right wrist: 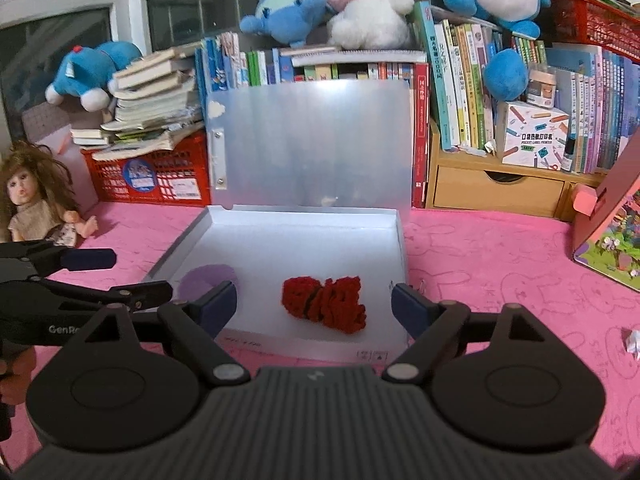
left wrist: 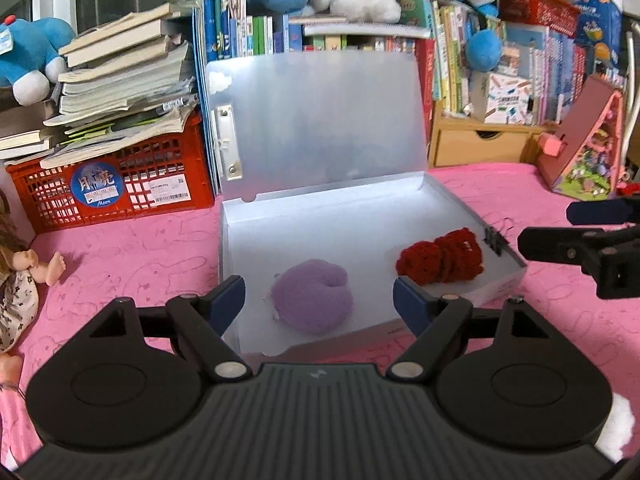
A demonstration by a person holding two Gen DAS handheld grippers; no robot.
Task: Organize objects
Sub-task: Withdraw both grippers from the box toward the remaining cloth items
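Both items sit in box [left wrist: 240, 240]: purple pad [left wrist: 312, 300], red bundle [right wrist: 324, 304]. L tongs [left wrist: 319, 298] & R tongs [right wrist: 313, 306] wide open, empty. Next, prob. shut lid [right wrist: 312, 140].

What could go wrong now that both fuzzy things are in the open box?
The upright lid only leans against the books, so it might flop shut. The purple scrunchie and red scrunchie lie loose and could slide. The binder clip on the box wall might snag.

A frosted matt plastic box [left wrist: 320, 128] holds fuzzy purple [left wrist: 312, 300] and red yarn pieces [left wrist: 440, 258] on soft pink cloth [left wrist: 120, 260].
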